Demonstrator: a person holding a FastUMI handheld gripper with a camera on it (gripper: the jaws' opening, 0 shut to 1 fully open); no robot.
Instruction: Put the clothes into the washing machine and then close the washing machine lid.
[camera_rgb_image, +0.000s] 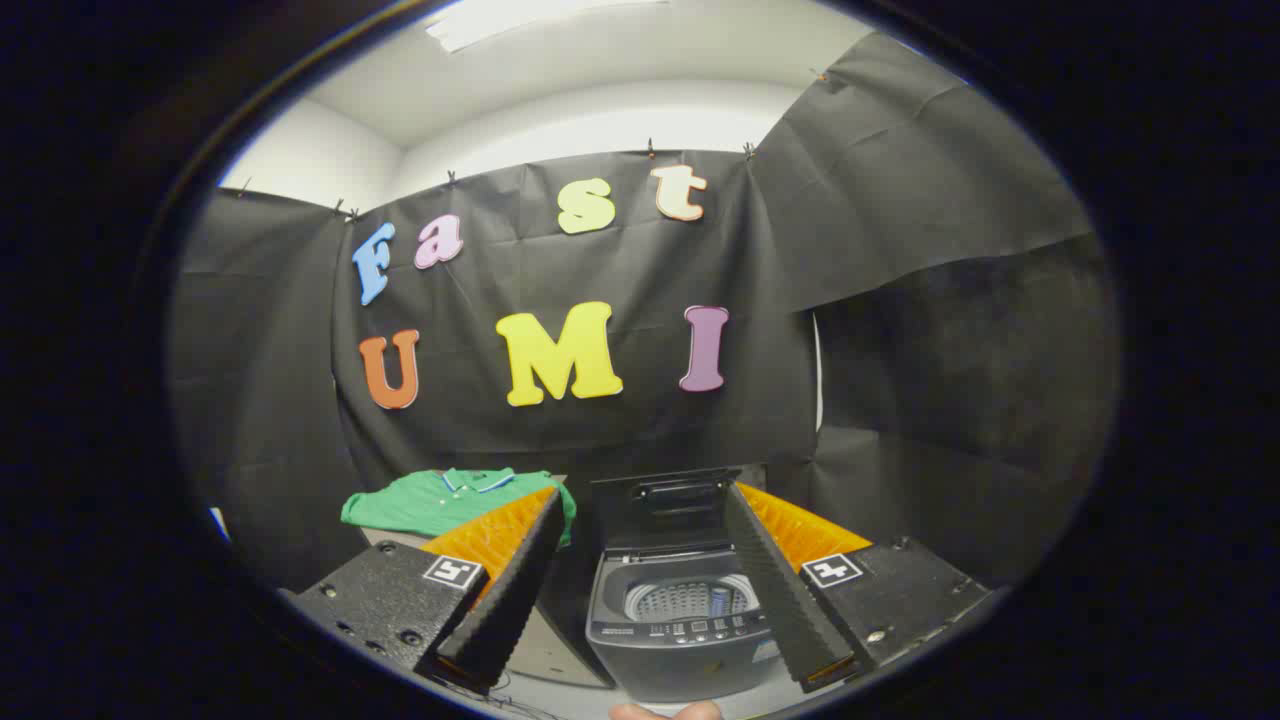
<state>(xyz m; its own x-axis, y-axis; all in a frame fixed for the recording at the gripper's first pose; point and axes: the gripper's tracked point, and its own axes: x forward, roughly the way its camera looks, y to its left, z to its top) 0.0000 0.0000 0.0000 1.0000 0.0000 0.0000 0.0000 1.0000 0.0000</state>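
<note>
Nothing looked done yet: the folded green polo shirt (440, 500) lay on the table beyond the left finger; the small grey top-loading washing machine (680, 630) stood lid-up between the fingers; the gripper (650, 590) gaped wide, holding nothing.

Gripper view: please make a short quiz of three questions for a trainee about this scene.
1. True or false: the washer lid is up.
2. Where does the green shirt lie? A) in the drum B) on the surface beside the washer, beyond one finger C) between the fingers
3. Fill in: the gripper is ____ and holds nothing.

Key: 1 true; 2 B; 3 open
</note>
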